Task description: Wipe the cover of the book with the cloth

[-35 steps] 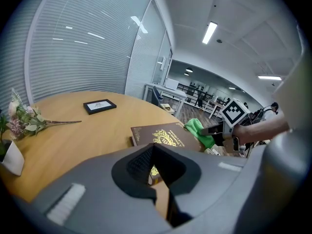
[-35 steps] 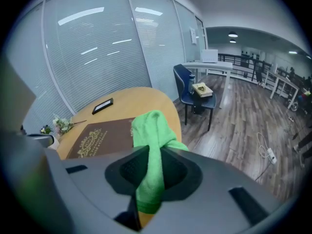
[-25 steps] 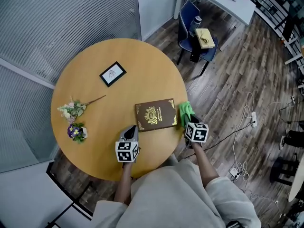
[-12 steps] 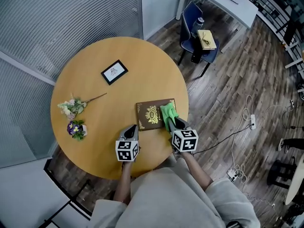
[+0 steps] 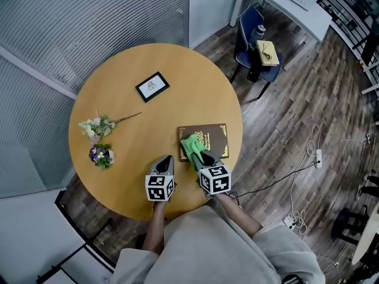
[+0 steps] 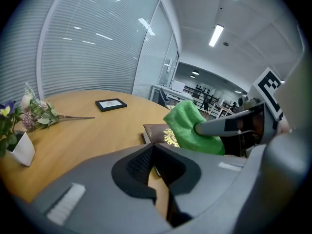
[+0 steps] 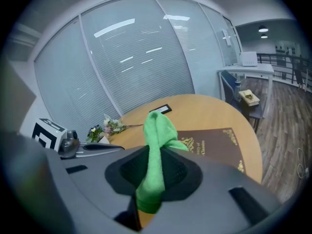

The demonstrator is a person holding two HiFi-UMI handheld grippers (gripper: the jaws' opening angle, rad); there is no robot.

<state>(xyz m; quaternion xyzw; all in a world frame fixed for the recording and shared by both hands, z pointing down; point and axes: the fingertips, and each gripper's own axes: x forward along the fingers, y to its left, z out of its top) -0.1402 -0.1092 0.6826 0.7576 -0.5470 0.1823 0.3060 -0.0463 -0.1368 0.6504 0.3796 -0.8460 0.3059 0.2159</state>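
the right gripper [image 5: 199, 156] has its jaws clamped on a green cloth [image 5: 190, 146], whose bunched end spills out ahead of the tips and lies on the near left part of the brown, gold-printed book [image 5: 214, 136]. the book lies flat just ahead of this gripper, near the edge of the round wooden table [image 5: 136, 64]. the left gripper [image 5: 166, 160] sits just beside the right one, off the book, its jaws all but together with nothing between them. farther ahead of it lies a small black picture frame [image 5: 152, 86]; off to its left are a flower sprig [image 5: 98, 126] and a small pot of purple flowers [image 5: 100, 156]. beyond the table are slatted blinds [image 5: 89, 10], a wood-plank floor [image 5: 296, 99], a blue chair [image 5: 251, 40] and a white desk [image 5: 290, 2].
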